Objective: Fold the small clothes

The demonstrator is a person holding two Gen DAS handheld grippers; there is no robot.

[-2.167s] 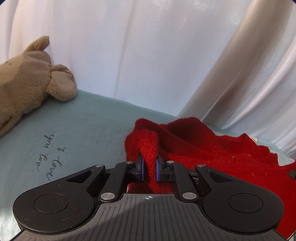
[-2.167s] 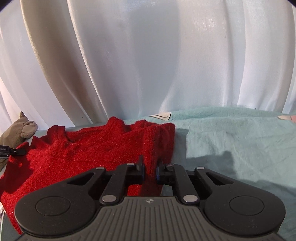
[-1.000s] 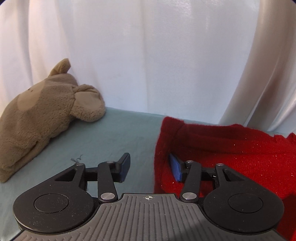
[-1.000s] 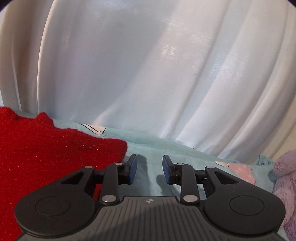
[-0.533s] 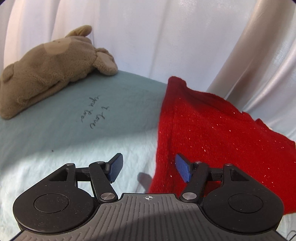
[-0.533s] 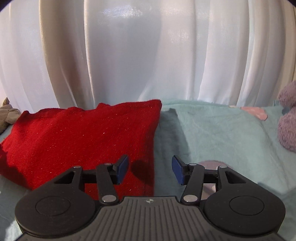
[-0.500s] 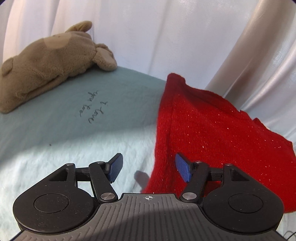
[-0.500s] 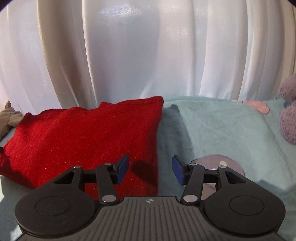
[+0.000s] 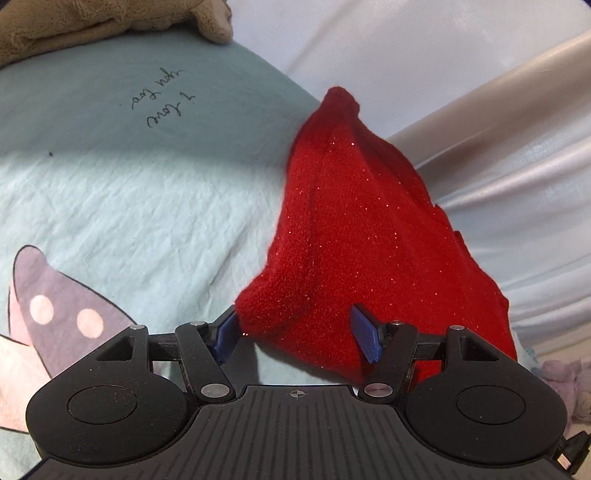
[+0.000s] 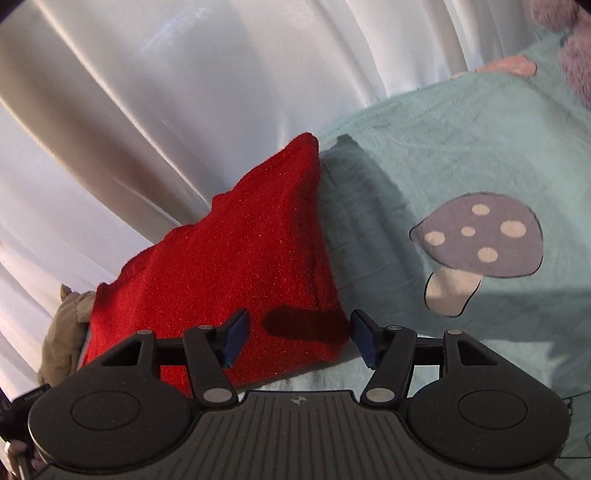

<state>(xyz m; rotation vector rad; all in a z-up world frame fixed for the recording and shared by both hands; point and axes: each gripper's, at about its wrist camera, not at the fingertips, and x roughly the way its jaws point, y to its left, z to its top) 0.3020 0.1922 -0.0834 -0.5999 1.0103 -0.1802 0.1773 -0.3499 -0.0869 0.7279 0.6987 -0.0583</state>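
A red knitted garment [image 9: 362, 229] lies flat on the pale green sheet [image 9: 129, 192], against the white curtain. In the left wrist view my left gripper [image 9: 295, 332] is open over the garment's near left corner. The cloth sits between the blue pads without being pressed. In the right wrist view the same garment [image 10: 240, 266] lies left of centre. My right gripper [image 10: 300, 338] hangs over its near right corner. Its jaws are opening, with the corner between them and the pads off the cloth.
A brown plush toy [image 9: 92, 18] lies at the sheet's far left, also visible behind the garment as the brown plush [image 10: 62, 332]. A purple plush toy [image 10: 569, 48] sits at the far right. The white curtain [image 10: 147, 110] closes off the back. A mushroom print [image 10: 480, 236] marks the sheet.
Both grippers, earlier shut on a raised fold of the garment, have let go and opened. They have drawn back to its near corners, rolled and tilted downward. The garment now lies flat.
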